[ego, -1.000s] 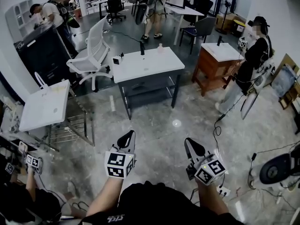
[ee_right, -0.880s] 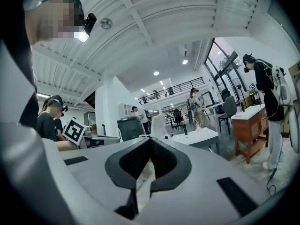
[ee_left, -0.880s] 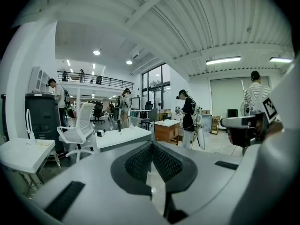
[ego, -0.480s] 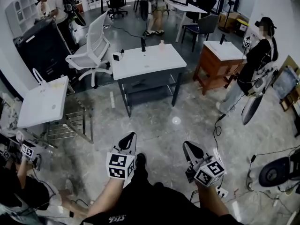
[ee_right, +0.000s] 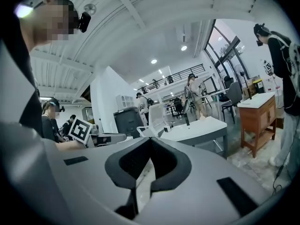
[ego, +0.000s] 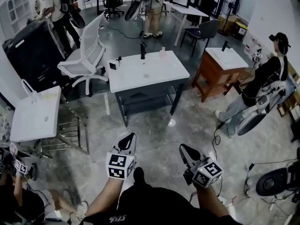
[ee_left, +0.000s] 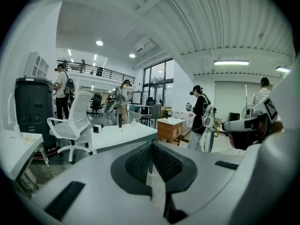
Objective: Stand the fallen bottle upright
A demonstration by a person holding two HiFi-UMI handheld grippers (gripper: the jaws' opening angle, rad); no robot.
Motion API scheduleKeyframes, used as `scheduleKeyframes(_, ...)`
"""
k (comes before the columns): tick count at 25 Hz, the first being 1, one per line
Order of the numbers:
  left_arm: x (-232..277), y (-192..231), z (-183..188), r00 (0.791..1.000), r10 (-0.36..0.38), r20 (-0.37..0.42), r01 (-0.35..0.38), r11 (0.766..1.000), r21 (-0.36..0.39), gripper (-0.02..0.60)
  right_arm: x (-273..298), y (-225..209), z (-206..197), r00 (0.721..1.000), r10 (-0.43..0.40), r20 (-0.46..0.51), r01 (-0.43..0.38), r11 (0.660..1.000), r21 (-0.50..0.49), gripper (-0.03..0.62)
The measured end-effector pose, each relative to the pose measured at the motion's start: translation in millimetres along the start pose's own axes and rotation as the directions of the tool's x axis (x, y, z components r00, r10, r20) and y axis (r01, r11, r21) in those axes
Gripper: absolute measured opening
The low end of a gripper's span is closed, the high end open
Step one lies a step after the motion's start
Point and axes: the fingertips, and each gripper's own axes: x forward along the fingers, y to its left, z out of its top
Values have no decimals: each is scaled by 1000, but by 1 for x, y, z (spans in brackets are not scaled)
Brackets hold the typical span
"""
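The white table [ego: 145, 74] stands ahead across the grey floor. At its far edge I see a dark upright bottle [ego: 143, 50] and a small clear bottle [ego: 162, 53]; I cannot make out any bottle lying down from here. My left gripper [ego: 127, 138] and right gripper [ego: 183, 148] hang low in front of me, well short of the table, both shut and empty. The left gripper view shows its closed jaws [ee_left: 151, 145] with the table [ee_left: 123, 136] and dark bottle [ee_left: 120, 122] far beyond. The right gripper [ee_right: 151, 142] also faces the table [ee_right: 199, 127].
A small white box [ego: 113, 64] sits on the table's left end. A white office chair [ego: 82, 60] stands to its left and a brown wooden cabinet [ego: 218, 67] to its right. A white folding table [ego: 35, 114] is at my left. A person [ego: 265, 78] stands at right; cables [ego: 220, 125] lie on the floor.
I have walked closer to the white table, which now sits lower and larger in the head view. Both grippers have come forward with me and stayed shut.
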Motion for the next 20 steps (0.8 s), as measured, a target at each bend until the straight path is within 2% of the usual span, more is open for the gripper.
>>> scheduleKeyframes(5,43,59,21,1000,2,-1,-2,1000,8,9,79,-8,17,999,32,-17,-32,999,-17,14)
scheduleKeyframes(11,63,113,37,1000,18,13,-18,1000,10,9,145,-8,32,999,37,-31,-38,999,-17,14)
scheduleKeyframes(17,75,145,39,999,39,7,-39,999,2,9,186,3,36,995,97,-27,-97,995,-11,14)
scheduleKeyframes(20,90,150,37,999,41,-5,-41,999,-1,9,199,-6,35,993,108,-40,-109,994,1,14)
